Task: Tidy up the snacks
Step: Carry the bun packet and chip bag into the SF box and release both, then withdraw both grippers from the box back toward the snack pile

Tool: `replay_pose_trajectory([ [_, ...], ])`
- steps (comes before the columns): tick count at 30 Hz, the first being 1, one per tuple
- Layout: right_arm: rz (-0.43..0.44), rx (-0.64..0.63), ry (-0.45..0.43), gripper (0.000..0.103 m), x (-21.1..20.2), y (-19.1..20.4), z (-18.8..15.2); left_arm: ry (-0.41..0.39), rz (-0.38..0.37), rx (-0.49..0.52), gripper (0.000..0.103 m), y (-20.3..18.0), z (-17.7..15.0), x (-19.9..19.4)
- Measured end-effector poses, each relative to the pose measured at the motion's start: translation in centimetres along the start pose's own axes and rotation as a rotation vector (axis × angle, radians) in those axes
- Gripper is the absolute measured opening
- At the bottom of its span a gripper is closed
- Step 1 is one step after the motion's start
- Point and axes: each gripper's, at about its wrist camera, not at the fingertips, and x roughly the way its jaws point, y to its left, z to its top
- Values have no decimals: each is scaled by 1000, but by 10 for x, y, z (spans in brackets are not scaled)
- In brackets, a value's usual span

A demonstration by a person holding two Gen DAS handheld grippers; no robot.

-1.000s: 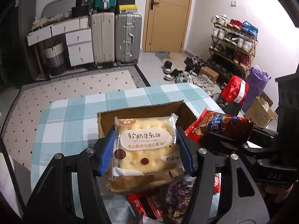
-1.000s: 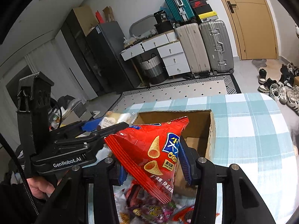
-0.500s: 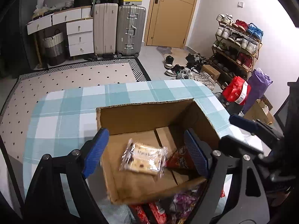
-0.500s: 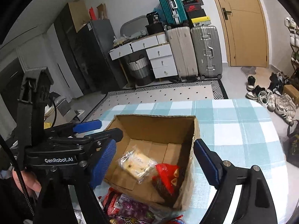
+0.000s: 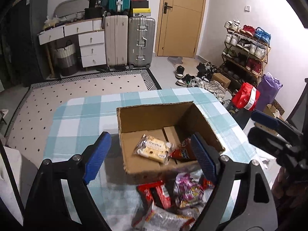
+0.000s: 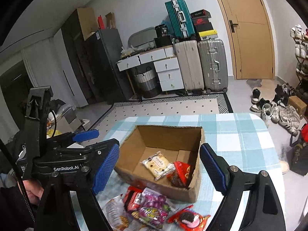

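Both grippers are empty now and their jaws stand wide apart: the left gripper (image 5: 149, 152) hangs over the near edge of the cardboard box (image 5: 154, 115), and the right gripper (image 6: 159, 169) hangs over the same box from the other side. The next step, as I judge it, is to take another snack from the pile (image 6: 154, 209) that lies on the checked surface (image 6: 240, 134) just near the box. To do it well, each gripper should go down on one packet only, for example the purple packet (image 6: 154, 202) or the red packet with a cookie picture (image 6: 189, 218), and close on the flat body of the packet, not on the thin sealed edge, because this foil can slip. The two grippers are close to each other, so it is better that they choose packets well apart. One second ago the left jaws were clamped on the cracker packet (image 5: 154, 148) and the right jaws on the red chips bag (image 5: 182, 151); half a second ago they were already released. Now both snacks lie inside the box, touching each other, and the grippers have drawn back a little and higher, so more of the pile is in view.
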Motion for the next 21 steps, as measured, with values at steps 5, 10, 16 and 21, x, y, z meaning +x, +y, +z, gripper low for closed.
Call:
replay_pose_trajectory([
  [5,7,-22,-33,91,-36,19,-5,-24,20,3,89,-7,-13,-39],
  [10,13,-43,-51,95,-65,36,-17,-60,46,9,102,-15,-31,-77],
  [16,13,-39,-56,95,-95,50,-34,-72,58,8,102,-23,-54,-114],
  [21,6,-46,-61,99,-115,58,-48,-67,68,3,102,-33,-72,-139],
])
